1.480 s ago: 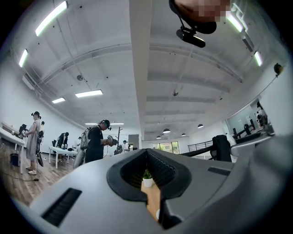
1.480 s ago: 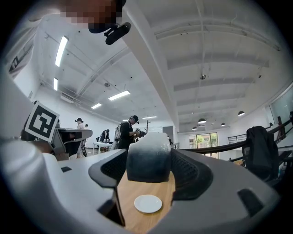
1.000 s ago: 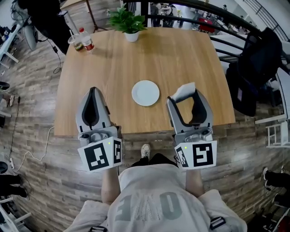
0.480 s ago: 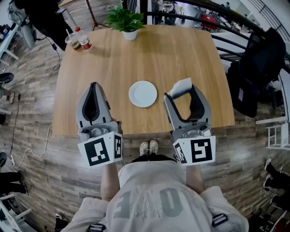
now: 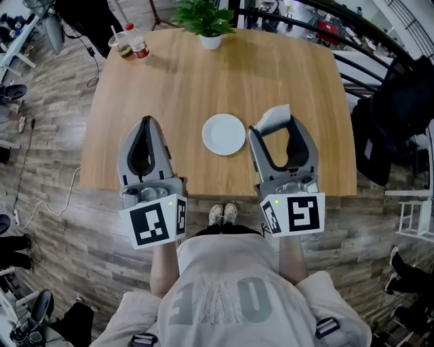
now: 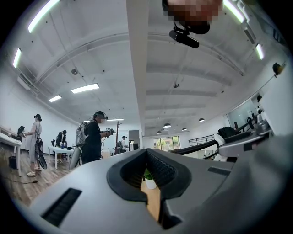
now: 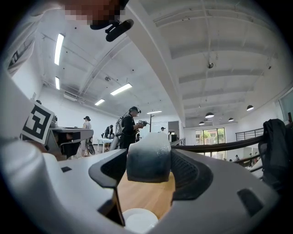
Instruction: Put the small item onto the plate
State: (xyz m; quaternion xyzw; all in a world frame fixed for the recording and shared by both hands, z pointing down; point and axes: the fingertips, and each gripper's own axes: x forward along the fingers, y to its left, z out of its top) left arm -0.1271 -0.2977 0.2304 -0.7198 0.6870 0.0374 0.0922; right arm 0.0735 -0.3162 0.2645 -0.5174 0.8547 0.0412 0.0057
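— Over the near half of the tabletop [image 5: 203,74], what does the right hand-held gripper [image 5: 273,129] have?

— The small item [image 5: 273,116], a pale, soft-looking block. In the right gripper view it sits across the gap near the tips of the right hand-held gripper [image 7: 149,160], and both jaws press on the sides of the small item [image 7: 149,157]. The jaws stand as far apart as the block is wide.

— And the plate [image 5: 224,134]?

— Flat on the wood, bare and white, between the two grippers. The block is up off the table, just beside the plate's right rim rather than over it. From the right gripper's own camera the plate [image 7: 137,220] shows low down, below the block and a little to the left.

— The left hand-held gripper [image 5: 146,123]?

— Jaws brought together at the tips, nothing between them. Its own view of the left hand-held gripper [image 6: 146,153] shows only a sliver of table and the potted plant [image 6: 147,176] through the slot behind the tips.

— Anything else on the table?

— That potted plant [image 5: 207,20] at the far edge, and a bottle [image 5: 139,46] beside a cup [image 5: 121,46] at the far left corner, all well apart from the plate.
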